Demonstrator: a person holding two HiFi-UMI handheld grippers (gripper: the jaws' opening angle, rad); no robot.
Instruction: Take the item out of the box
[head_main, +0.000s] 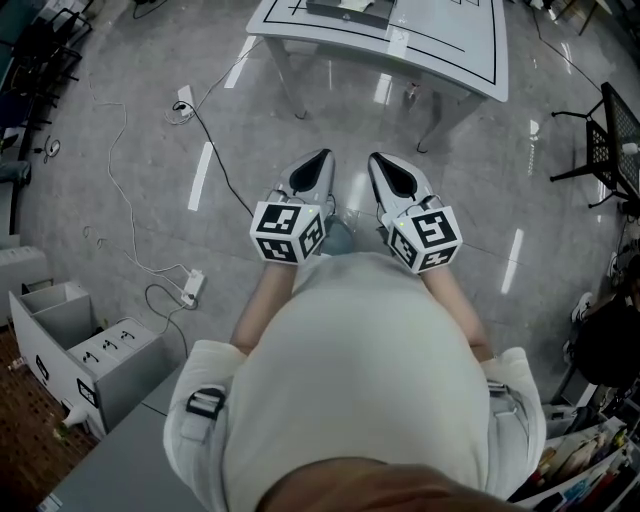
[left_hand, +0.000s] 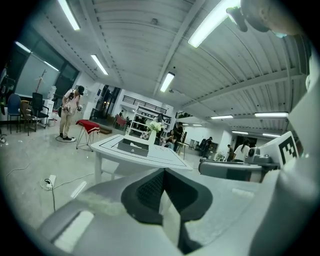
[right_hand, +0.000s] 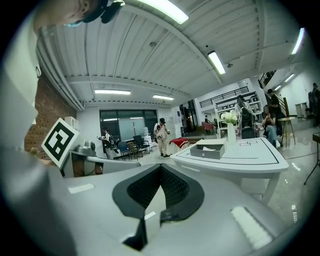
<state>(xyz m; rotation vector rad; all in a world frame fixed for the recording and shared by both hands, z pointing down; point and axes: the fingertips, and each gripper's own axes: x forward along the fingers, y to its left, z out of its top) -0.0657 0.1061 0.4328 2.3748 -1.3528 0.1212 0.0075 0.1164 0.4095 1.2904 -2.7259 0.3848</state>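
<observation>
White-shelled and clenched on nothing, your left gripper (head_main: 322, 158) and right gripper (head_main: 378, 160) hang side by side at your waist, well apart from the counter (head_main: 440, 40) ahead. The box (head_main: 350, 12) sits there untouched, and the item is presumably inside, though it's too small to tell. Everything is left: approach, reach in, lift out.

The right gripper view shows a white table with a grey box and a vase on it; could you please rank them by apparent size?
1. white table, by far.
2. grey box.
3. vase, slimmer than the box; it stands slightly farther back, so real sizes stay unsure.
</observation>
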